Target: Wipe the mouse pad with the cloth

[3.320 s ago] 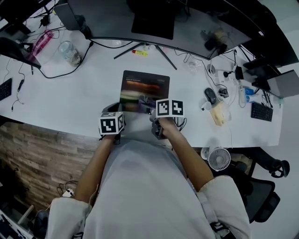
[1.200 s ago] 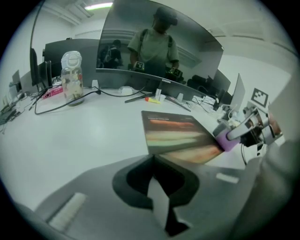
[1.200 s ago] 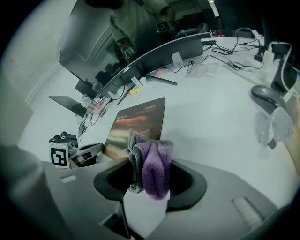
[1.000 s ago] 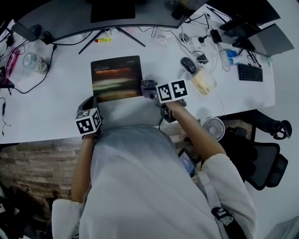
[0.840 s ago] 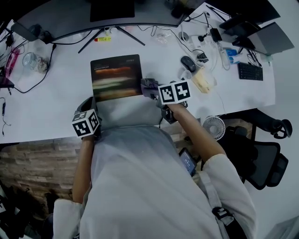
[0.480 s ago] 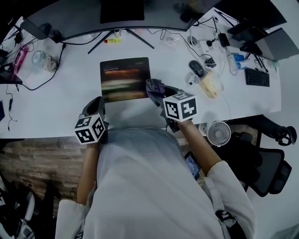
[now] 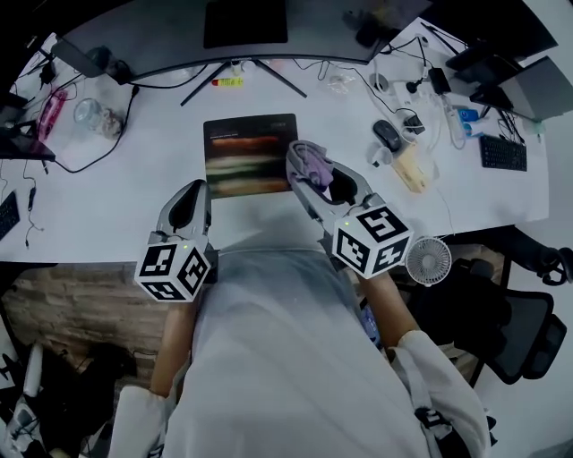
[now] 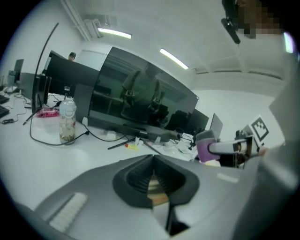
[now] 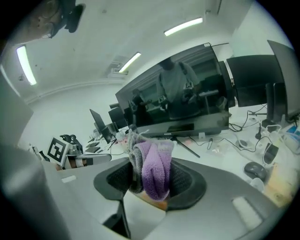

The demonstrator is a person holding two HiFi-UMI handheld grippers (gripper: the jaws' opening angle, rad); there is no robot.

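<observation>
A dark mouse pad [image 7: 250,166] with blurred orange and pale bands lies on the white desk [image 7: 134,197] in front of the monitor stand. My right gripper [image 7: 307,165] is shut on a purple and grey cloth [image 7: 311,159], held raised at the pad's right edge; in the right gripper view the cloth [image 9: 152,169] bulges up out of the closed jaws. My left gripper [image 7: 189,199] is shut with nothing in it, held up near the desk's front edge, left of and below the pad. In the left gripper view the jaws [image 8: 153,182] meet with nothing between them.
A curved monitor [image 7: 246,22] and its stand legs [image 7: 242,76] stand behind the pad. A bottle [image 7: 89,114] and cables lie at the left; a mouse [image 7: 387,135], a beige object [image 7: 410,166], chargers and a small keyboard [image 7: 500,153] at the right. A fan [image 7: 429,259] hangs off the desk edge.
Both grippers have lifted and tilted up toward the head camera, their marker cubes now nearer and larger. The right one still holds the cloth at the pad's right edge.
</observation>
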